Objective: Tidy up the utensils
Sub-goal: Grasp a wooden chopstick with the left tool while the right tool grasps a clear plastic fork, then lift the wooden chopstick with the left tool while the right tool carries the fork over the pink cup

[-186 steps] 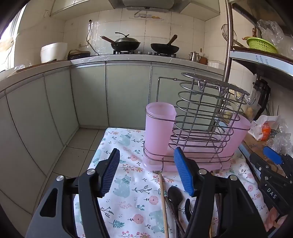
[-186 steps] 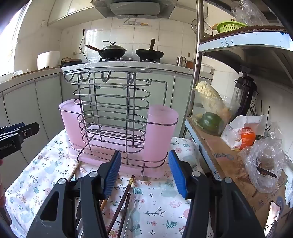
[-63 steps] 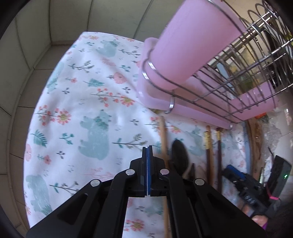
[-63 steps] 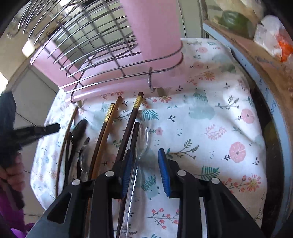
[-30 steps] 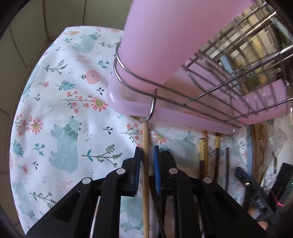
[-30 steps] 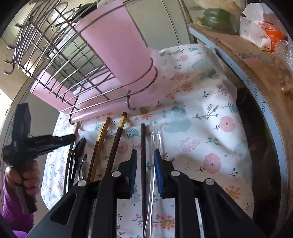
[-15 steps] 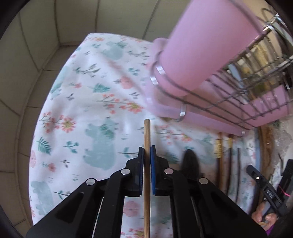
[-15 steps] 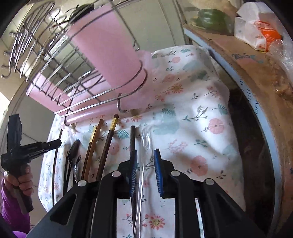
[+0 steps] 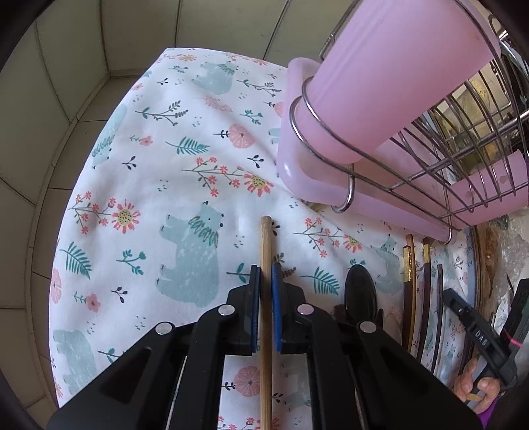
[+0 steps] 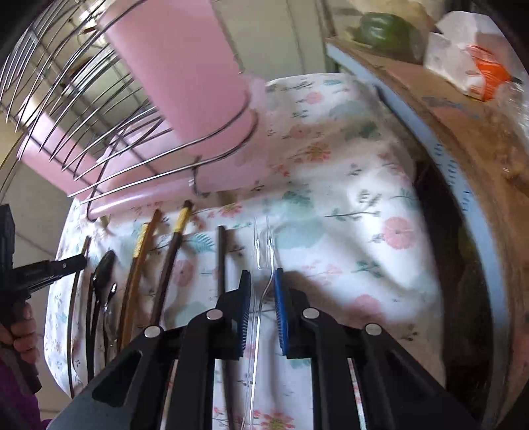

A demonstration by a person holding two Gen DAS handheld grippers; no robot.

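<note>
My left gripper is shut on a light wooden chopstick. Its tip points toward the pink utensil holder in a wire rack and stops short of the base. A black spoon and dark chopsticks lie to the right. In the right wrist view my right gripper straddles a clear plastic fork. Its jaws are closing, and a gap still shows on both sides of the fork. A dark chopstick lies just outside the left pad.
Gold-banded brown chopsticks and the black spoon lie in a row on the floral cloth. A wooden shelf with bags and a green pepper borders the right. The cloth's left edge drops to a tiled floor.
The left jaws shut on the wooden chopstick and drew it back from the rack's base. The right gripper shifted off the dark chopstick onto the clear fork, and its jaws narrowed.
</note>
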